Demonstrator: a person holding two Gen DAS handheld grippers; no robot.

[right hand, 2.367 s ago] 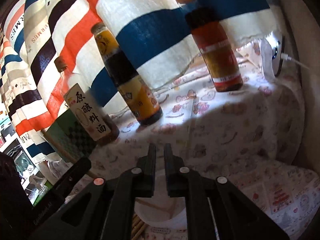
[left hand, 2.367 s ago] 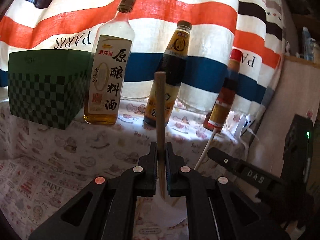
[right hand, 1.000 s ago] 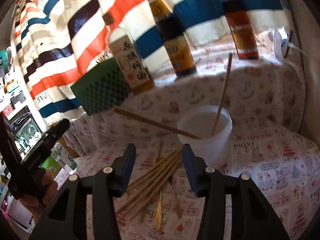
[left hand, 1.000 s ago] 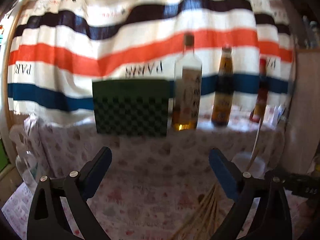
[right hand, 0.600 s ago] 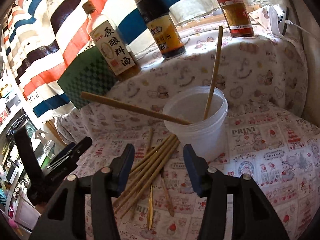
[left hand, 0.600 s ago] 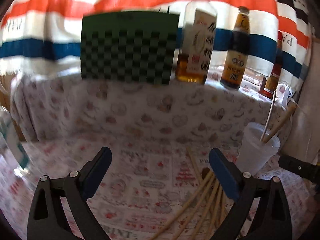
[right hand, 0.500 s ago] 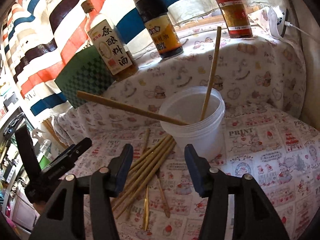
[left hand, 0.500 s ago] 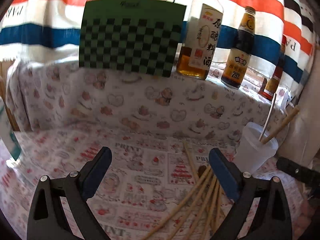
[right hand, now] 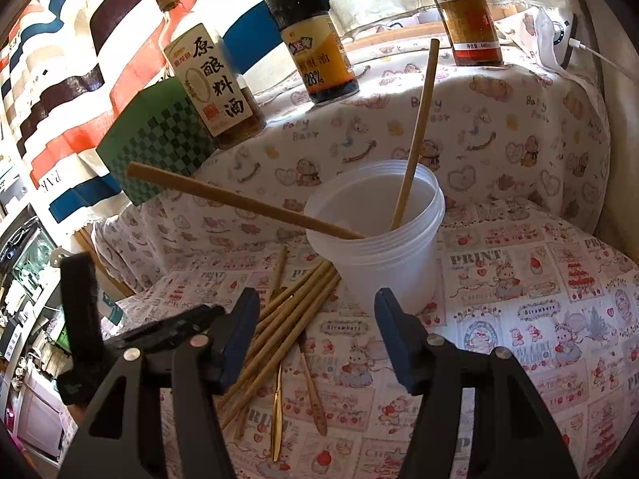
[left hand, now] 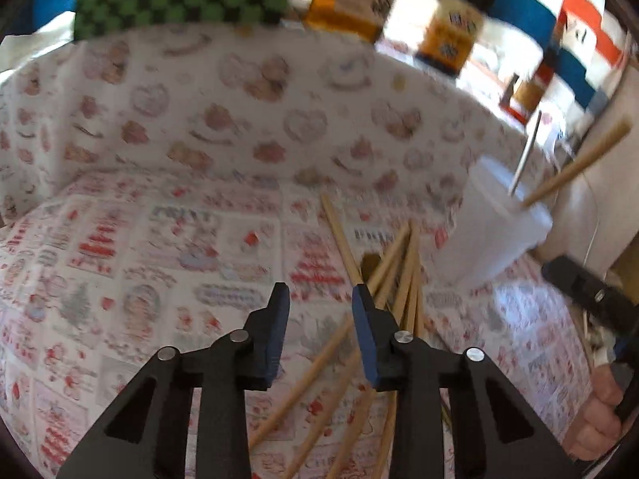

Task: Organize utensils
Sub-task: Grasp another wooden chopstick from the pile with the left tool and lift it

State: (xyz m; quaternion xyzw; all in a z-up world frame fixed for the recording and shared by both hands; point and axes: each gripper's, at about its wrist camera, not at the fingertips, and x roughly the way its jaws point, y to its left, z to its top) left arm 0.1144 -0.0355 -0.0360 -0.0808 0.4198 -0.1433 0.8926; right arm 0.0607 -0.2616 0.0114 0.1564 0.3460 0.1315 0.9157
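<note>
The left gripper [left hand: 320, 295] has its jaws apart with a narrow gap and nothing between them. It hangs low over the printed tablecloth [left hand: 131, 247], and its right finger tip is just beside the loose bundle of wooden chopsticks [left hand: 395, 275], which fan out on the cloth from 6 o'clock toward 1 o'clock in the left wrist view.

The right gripper [right hand: 317, 307] is wide apart and holds nothing. Between its fingers, at 12 o'clock, stands the translucent plastic cup [right hand: 383, 247]. Two chopsticks are already in this cup: one [right hand: 415, 131] leans nearly upright toward 12 o'clock, the other [right hand: 239, 199] lies low over the rim and points to 10 o'clock. The remaining chopsticks [right hand: 291, 311] lie on the cloth at 7 o'clock from the cup, touching its base. Among them there is a gold-coloured utensil [right hand: 276, 411] and a small wooden spoon [right hand: 313, 391].

On the raised ledge behind the cup stand a cooking wine bottle [right hand: 211, 84], a dark sauce bottle [right hand: 315, 44], a red-brown bottle [right hand: 471, 20] and a green checkered box [right hand: 159, 139].
</note>
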